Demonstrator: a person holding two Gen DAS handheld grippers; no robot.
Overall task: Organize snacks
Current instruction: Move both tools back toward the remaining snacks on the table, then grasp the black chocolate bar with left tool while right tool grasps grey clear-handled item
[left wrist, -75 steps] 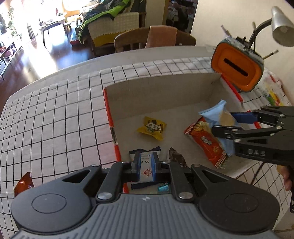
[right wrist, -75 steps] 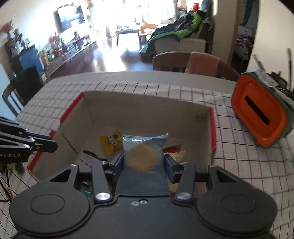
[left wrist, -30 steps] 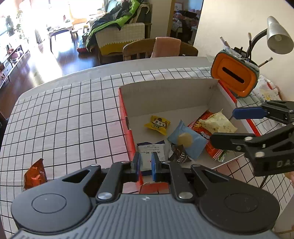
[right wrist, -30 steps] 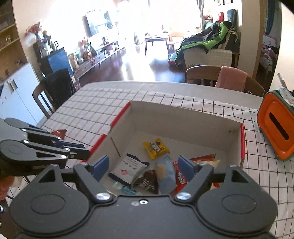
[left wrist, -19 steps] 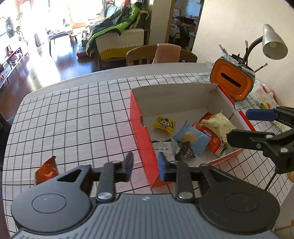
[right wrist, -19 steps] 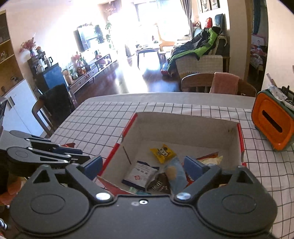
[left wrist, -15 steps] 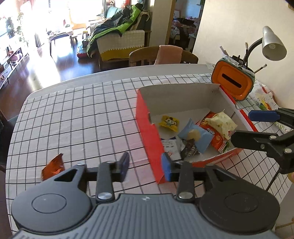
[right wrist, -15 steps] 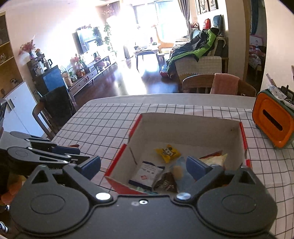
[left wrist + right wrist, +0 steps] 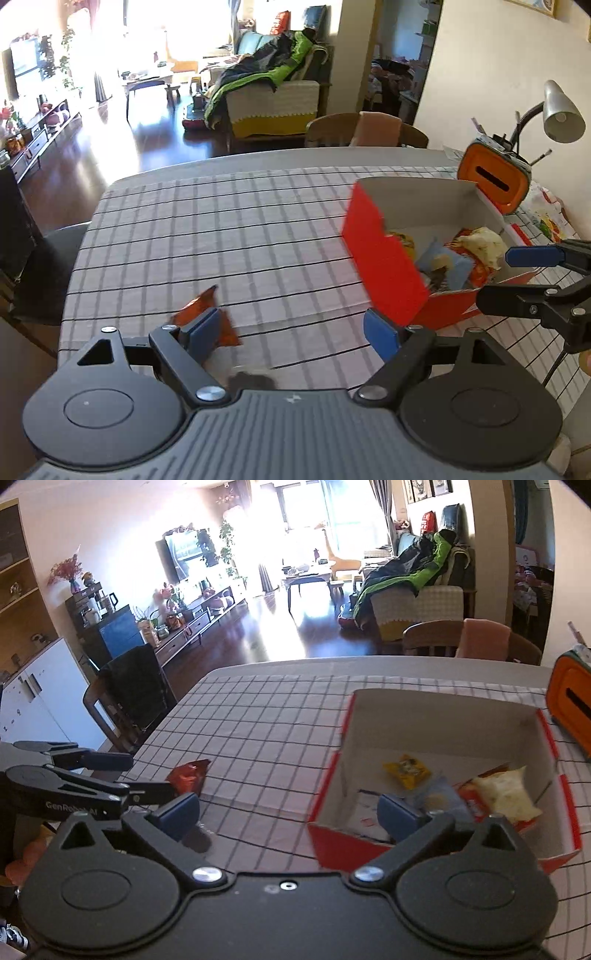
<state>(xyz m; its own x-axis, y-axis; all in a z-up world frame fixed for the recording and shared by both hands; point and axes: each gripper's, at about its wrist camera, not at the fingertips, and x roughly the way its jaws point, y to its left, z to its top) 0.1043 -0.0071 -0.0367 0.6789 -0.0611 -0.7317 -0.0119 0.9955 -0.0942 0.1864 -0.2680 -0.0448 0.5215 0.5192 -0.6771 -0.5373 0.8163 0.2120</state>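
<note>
A red cardboard box [image 9: 384, 258] with a white inside stands on the checked tablecloth at the right and holds several snack packets: a yellow one [image 9: 406, 770], a blue one [image 9: 443, 264] and a pale one [image 9: 506, 794]. An orange-red snack packet [image 9: 201, 308] lies loose on the cloth left of the box; it also shows in the right wrist view [image 9: 188, 775]. My left gripper [image 9: 295, 332] is open and empty, with its left finger just in front of the loose packet. My right gripper [image 9: 290, 810] is open and empty, near the box's front left corner.
An orange tissue holder [image 9: 495, 181] and a desk lamp [image 9: 561, 114] stand behind the box at the right. Chairs [image 9: 461, 638] stand at the table's far edge, and a dark chair [image 9: 129, 690] at its left side. The checked tablecloth [image 9: 221, 240] covers the table.
Both grippers have pulled back and swung left from the box. The left gripper has opened wide and now faces the loose orange-red packet. The blue packet dropped earlier lies in the box.
</note>
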